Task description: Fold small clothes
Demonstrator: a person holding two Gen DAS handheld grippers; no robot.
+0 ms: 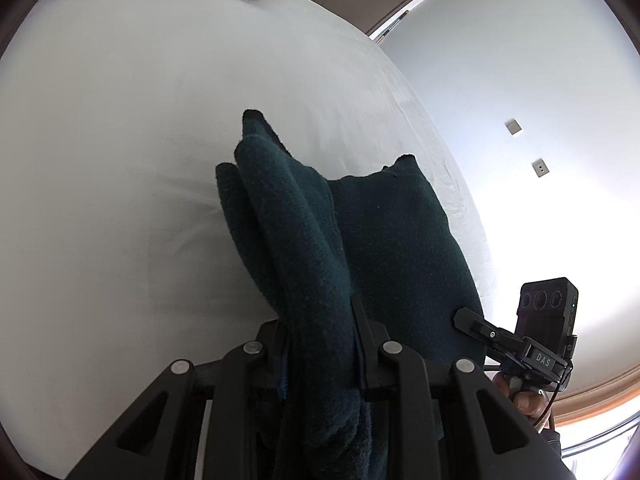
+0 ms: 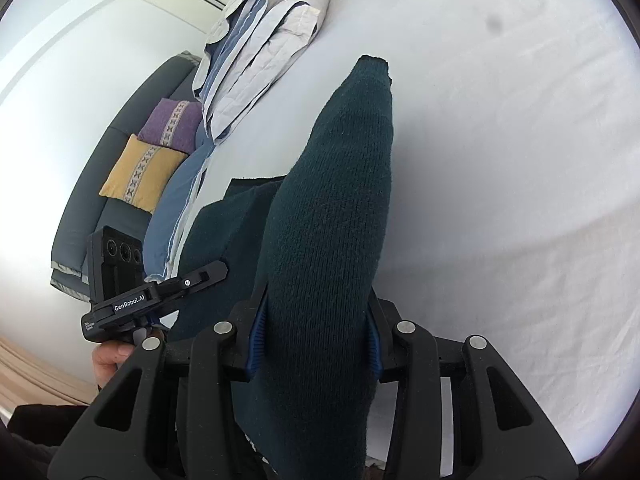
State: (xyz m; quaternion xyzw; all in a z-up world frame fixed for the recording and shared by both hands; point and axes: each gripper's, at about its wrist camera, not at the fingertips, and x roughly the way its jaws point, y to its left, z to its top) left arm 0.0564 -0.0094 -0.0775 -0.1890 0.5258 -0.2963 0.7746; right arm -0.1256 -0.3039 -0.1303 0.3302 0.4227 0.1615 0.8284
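Knitwear fills both my grips: left gripper (image 1: 320, 344) and right gripper (image 2: 316, 336) each pinch the dark green sweater (image 2: 332, 208), which drapes ahead of my jaws onto the white bed (image 2: 500, 160).

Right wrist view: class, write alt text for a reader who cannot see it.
The right gripper is clamped on a dark teal knitted garment that is draped up over a white bed sheet. The left gripper is at lower left, with folded bedding and two cushions behind it.

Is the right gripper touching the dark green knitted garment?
Touching: the right wrist view shows the right gripper clamped on the dark green knitted garment.
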